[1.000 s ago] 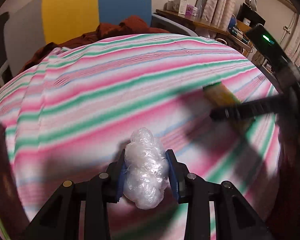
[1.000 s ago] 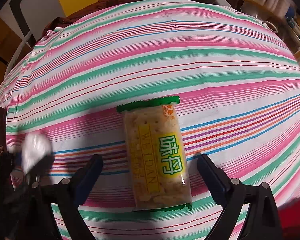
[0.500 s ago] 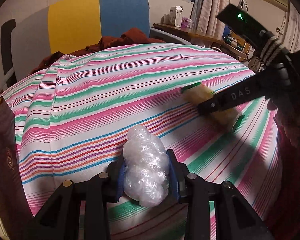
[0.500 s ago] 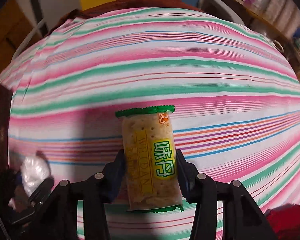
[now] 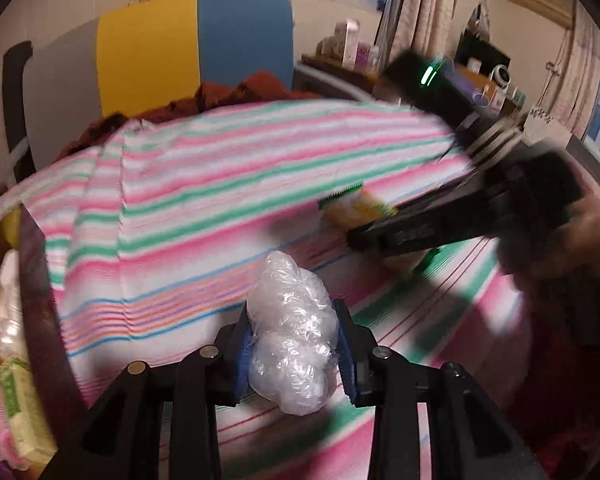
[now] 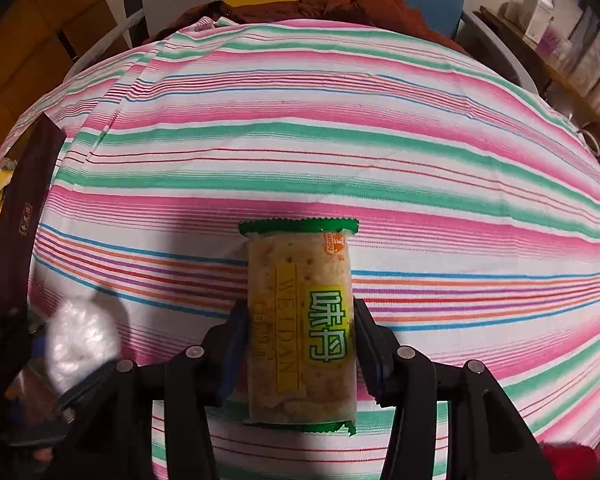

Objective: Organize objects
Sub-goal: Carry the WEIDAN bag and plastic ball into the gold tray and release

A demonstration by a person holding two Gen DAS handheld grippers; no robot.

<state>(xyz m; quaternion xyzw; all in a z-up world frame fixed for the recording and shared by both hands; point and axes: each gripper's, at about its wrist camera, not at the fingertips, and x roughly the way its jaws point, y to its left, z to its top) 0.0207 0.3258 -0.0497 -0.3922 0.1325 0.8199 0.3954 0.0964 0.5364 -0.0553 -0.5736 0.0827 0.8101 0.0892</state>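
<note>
lifted since: green-edged cracker pack (image 6: 302, 316)

Colours and patterns on the striped cloth and the two held items.
The cloth (image 6: 340, 128) carries pink, green and white bands with thin blue, orange and red lines. The cracker packet (image 6: 300, 320) is clear with green ends, a yellow panel and green characters. The plastic bundle (image 5: 292, 332) is translucent white. Both grippers (image 5: 296, 354) (image 6: 298, 344) are black with blue pads; behind stand yellow and blue panels (image 5: 196, 48).
</note>
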